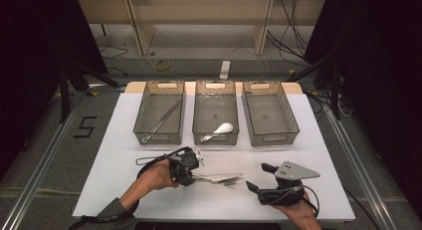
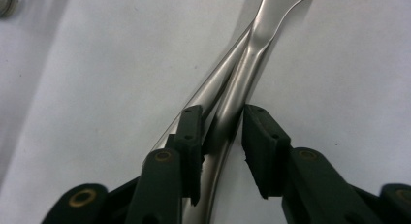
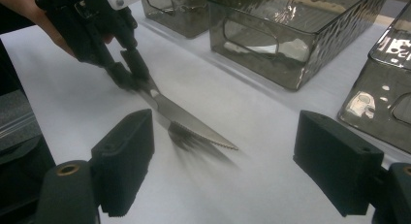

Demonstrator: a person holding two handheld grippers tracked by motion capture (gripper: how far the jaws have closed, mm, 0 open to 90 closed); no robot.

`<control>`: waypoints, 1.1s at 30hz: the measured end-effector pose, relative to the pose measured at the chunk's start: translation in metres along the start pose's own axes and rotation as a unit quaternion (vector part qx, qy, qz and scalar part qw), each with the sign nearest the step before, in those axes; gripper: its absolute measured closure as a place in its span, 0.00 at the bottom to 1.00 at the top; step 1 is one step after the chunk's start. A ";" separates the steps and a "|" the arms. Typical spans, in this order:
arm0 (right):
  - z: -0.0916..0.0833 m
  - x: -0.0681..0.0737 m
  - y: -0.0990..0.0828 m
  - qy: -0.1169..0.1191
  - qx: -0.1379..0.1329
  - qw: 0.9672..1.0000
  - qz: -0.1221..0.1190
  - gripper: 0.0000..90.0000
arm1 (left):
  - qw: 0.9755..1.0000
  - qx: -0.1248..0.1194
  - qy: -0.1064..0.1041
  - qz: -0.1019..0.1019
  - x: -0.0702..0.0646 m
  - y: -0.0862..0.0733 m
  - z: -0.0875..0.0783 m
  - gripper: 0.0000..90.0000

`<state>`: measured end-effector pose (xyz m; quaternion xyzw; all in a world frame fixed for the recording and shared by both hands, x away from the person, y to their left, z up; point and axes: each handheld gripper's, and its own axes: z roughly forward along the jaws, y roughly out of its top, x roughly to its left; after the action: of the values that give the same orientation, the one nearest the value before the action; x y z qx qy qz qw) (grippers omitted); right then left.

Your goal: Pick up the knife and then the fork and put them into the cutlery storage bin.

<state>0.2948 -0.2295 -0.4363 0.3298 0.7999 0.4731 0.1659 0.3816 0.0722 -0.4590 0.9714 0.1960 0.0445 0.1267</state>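
Note:
A steel knife (image 3: 189,118) and a fork (image 3: 186,136) lie together on the white table, tips toward my right gripper; in the high view they form one pair of cutlery (image 1: 219,178). My left gripper (image 1: 185,166) straddles their crossed handles (image 2: 242,73). Seen along the left gripper (image 2: 223,112), one pad (image 2: 191,132) touches a handle and the other pad (image 2: 259,141) stands a sliver off it. My right gripper (image 1: 259,176) rests near the front edge, right of the cutlery tips. The right gripper (image 3: 223,166) is wide open with nothing between its jaws.
Three smoky clear bins stand in a row behind the cutlery. The left bin (image 1: 142,110) holds long metal sticks (image 1: 161,121), the middle bin (image 1: 198,110) a white spoon (image 1: 219,130), and the right bin (image 1: 291,113) shows nothing inside. Cables cross the floor beyond the table.

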 end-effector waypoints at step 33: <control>0.001 0.000 0.001 -0.001 0.000 1.000 -0.002 0.26 | 0.999 -0.002 -0.031 0.017 0.001 0.000 0.001 0.87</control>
<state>0.2954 -0.2286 -0.4362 0.3289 0.8005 0.4723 0.1670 0.3824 0.0718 -0.4604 0.9752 0.1755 0.0166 0.1335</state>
